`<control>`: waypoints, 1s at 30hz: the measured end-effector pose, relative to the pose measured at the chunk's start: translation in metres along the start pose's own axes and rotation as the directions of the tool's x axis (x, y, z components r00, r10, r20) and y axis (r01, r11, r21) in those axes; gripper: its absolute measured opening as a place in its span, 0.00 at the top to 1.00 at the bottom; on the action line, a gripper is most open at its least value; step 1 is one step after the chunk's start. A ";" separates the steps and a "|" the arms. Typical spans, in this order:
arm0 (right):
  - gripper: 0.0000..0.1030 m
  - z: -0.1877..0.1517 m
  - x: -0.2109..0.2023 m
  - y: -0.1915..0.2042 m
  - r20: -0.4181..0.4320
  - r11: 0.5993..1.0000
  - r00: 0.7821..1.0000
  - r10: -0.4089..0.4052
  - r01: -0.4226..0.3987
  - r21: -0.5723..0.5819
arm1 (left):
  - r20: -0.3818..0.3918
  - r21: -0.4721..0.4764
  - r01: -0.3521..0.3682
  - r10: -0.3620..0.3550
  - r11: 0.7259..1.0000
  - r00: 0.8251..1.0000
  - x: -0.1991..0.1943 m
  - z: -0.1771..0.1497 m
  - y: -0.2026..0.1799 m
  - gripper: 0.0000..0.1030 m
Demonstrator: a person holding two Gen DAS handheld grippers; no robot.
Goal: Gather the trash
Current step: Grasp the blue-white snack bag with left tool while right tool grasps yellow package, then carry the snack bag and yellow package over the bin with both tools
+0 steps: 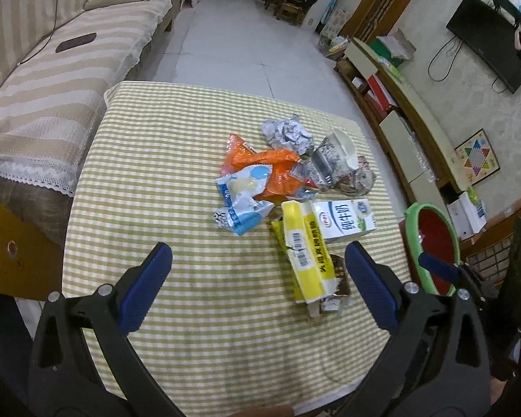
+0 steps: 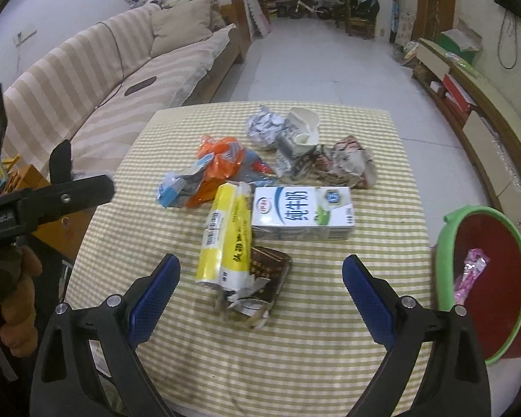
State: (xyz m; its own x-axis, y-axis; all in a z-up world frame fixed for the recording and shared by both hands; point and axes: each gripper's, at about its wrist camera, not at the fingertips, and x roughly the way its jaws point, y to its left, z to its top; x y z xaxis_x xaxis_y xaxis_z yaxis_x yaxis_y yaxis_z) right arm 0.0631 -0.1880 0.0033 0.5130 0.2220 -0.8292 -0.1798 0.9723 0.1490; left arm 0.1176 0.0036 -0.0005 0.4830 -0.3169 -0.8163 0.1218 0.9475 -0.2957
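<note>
Living-room setting; checked cloth on the table [image 2: 330,347] carries a litter pile. Both tongs gape wide and carry nothing: left tongs [image 1: 258,260], right tongs [image 2: 260,271]. Yellow wrapper [image 2: 225,239] lies just ahead of the right tongs, between their tips, milk carton [image 2: 304,213] just beyond. Red bin [image 2: 486,278] stands to their right, one pink wrapper [image 2: 470,274] inside. Judged step: approach for a pick. Next: lower, straddle yellow wrapper, squeeze.

Both wrist cameras look down from the near table [image 1: 177,180] edge, close in, sharing the trash pile and sofa [image 2: 97,80]
</note>
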 end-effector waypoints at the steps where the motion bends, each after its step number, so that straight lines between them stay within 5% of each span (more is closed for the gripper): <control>1: 0.11 0.001 0.006 0.003 -0.010 1.000 1.000 0.005 -0.005 -0.004 | -0.005 0.007 -0.006 0.006 1.000 1.000 0.004 0.001 0.000 0.05; 10: 0.13 0.007 0.055 0.018 -0.093 0.999 0.995 0.031 -0.033 -0.027 | -0.042 0.068 -0.042 0.044 0.997 0.998 0.039 0.008 0.008 0.06; 15: 0.28 0.013 0.083 0.023 -0.144 0.999 0.989 0.025 -0.031 -0.039 | -0.093 0.068 -0.025 0.031 0.997 0.995 0.067 0.014 0.017 0.16; 21: 0.47 0.014 0.102 0.023 -0.195 0.998 0.979 0.055 -0.062 -0.032 | -0.116 0.085 -0.020 0.030 0.996 0.993 0.090 0.017 0.018 0.37; 23: 0.53 0.015 0.103 0.024 -0.192 0.997 0.979 0.061 -0.069 -0.035 | -0.126 0.079 -0.018 0.028 0.997 0.992 0.096 0.016 0.019 0.60; 25: 0.54 0.016 0.103 0.023 -0.195 0.997 0.979 0.066 -0.074 -0.034 | -0.125 0.065 -0.020 0.028 0.998 0.992 0.097 0.016 0.024 0.70; 30: 0.58 0.014 0.100 0.023 -0.189 0.996 0.979 0.072 -0.080 -0.037 | -0.110 0.034 -0.001 0.005 0.999 0.994 0.091 0.016 0.031 0.78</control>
State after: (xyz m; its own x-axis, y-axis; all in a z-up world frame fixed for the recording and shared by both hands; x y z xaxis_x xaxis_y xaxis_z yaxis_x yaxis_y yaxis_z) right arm 0.1224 -0.1420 -0.0683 0.3308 0.2734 -0.9033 -0.2508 0.9482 0.1951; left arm 0.1793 0.0052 -0.0756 0.3855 -0.3149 -0.8673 0.1508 0.9488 -0.2775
